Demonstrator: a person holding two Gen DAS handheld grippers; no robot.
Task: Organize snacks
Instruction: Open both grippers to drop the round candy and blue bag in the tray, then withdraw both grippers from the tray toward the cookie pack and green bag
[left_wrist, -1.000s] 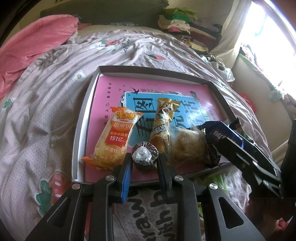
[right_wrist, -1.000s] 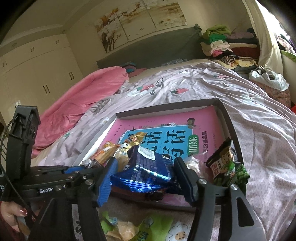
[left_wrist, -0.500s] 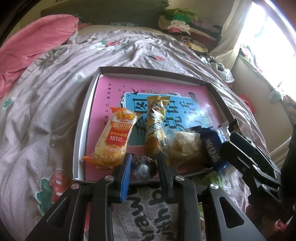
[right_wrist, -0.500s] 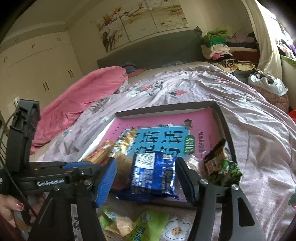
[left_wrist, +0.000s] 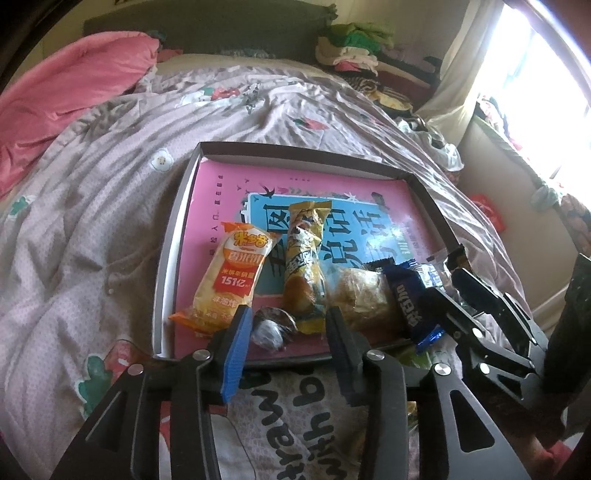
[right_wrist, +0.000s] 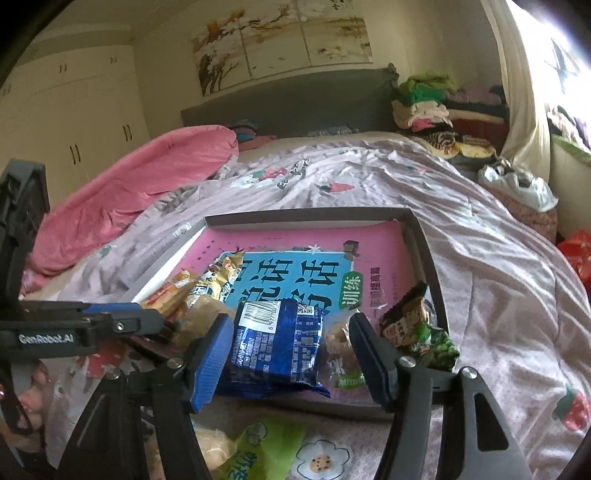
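Observation:
A grey tray (left_wrist: 295, 147) lined with a pink book lies on the bed. In it are an orange rice-cracker packet (left_wrist: 236, 273), a yellow packet (left_wrist: 304, 254) and a clear pastry packet (left_wrist: 362, 295). A small foil-wrapped snack (left_wrist: 271, 328) lies by the near rim between the opening jaws of my left gripper (left_wrist: 288, 321), and the right pad stands clear of it. My right gripper (right_wrist: 290, 320) is shut on a blue packet (right_wrist: 277, 343), whose lower end rests over the tray's near rim (right_wrist: 306, 218). A green packet (right_wrist: 417, 332) leans in the right corner.
A green snack bag (right_wrist: 258, 450) and other wrappers lie on the bedding in front of the tray. A white printed cloth (left_wrist: 295, 424) is under my left gripper. A pink duvet (left_wrist: 66, 81) is at the far left, with piled clothes (right_wrist: 424, 99) by the headboard.
My left jaws have spread apart from the small foil snack, which now lies in the tray. My right gripper has lowered the blue packet to the tray's near rim and tipped it.

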